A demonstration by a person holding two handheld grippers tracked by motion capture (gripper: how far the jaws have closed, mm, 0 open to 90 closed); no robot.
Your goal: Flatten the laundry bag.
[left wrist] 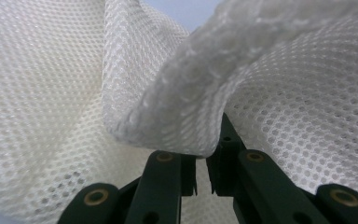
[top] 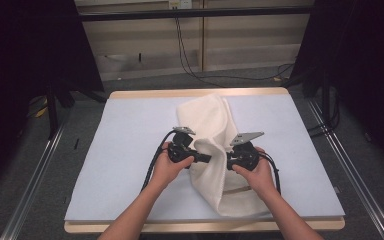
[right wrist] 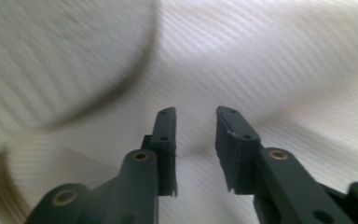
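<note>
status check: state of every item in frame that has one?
white towel: rumpled, loosely folded lengthwise on the mat, a thick edge raised near the left gripper.
left gripper: fingers nearly closed with a narrow gap, the towel's rolled edge draped over their tips.
right gripper: open, nothing between the fingers, pointed at the towel.
blue mat: flat on the table.

White mesh cloth [top: 215,150] (finely perforated, thick hemmed edge), matt black plastic jaws, smooth table cover [top: 130,145]
</note>
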